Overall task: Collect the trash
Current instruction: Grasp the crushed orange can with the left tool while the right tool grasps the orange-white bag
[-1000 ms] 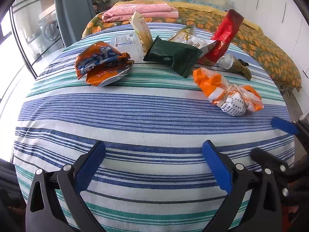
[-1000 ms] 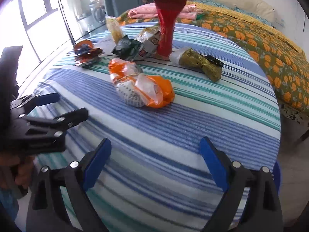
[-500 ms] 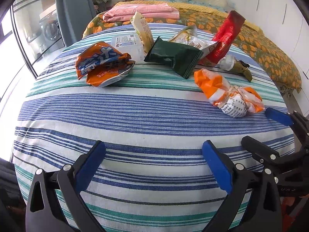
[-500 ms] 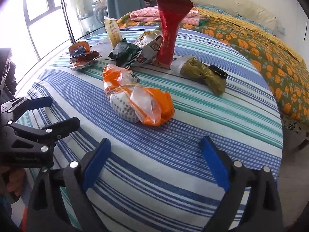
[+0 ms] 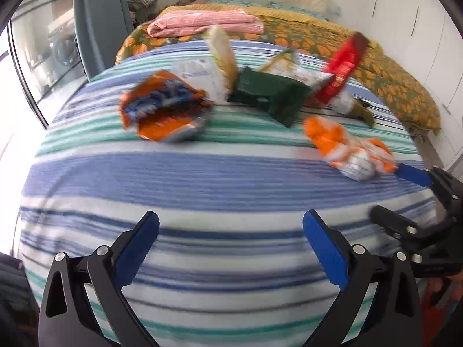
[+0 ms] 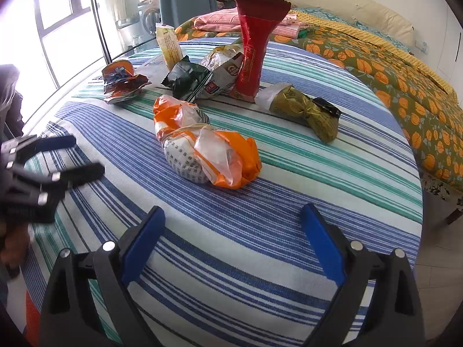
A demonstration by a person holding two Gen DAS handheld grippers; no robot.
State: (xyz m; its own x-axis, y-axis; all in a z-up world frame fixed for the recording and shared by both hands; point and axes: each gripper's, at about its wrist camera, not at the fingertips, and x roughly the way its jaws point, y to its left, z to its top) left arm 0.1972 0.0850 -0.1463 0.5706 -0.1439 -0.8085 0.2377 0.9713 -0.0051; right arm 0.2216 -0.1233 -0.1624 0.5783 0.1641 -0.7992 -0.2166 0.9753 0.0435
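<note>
Several wrappers lie on a striped cloth (image 5: pixel 202 179) (image 6: pixel 303 208). An orange-and-white bag tied with a rubber band (image 6: pixel 202 147) (image 5: pixel 351 151) lies nearest. Behind it are a crumpled orange-blue wrapper (image 5: pixel 165 110) (image 6: pixel 123 82), a dark green packet (image 5: pixel 269 97) (image 6: pixel 186 81), a tall red wrapper (image 6: pixel 256 43) (image 5: pixel 341 69), an olive-gold wrapper (image 6: pixel 303 110) and a yellow packet (image 6: pixel 169 44). My right gripper (image 6: pixel 233 237) is open, just short of the tied bag. My left gripper (image 5: pixel 231 245) is open over bare cloth, well short of the trash.
A bed with an orange-patterned cover (image 6: pixel 390 69) and folded pink cloth (image 5: pixel 202 21) lies behind. Glass doors (image 6: pixel 72 23) stand on the left. A white wall (image 5: pixel 434 43) is at right. The cloth's right edge drops to the floor (image 6: pixel 434 245).
Both grippers have moved forward toward the trash. The right one has closed in on the tied orange bag. The left view is blurred by motion.
</note>
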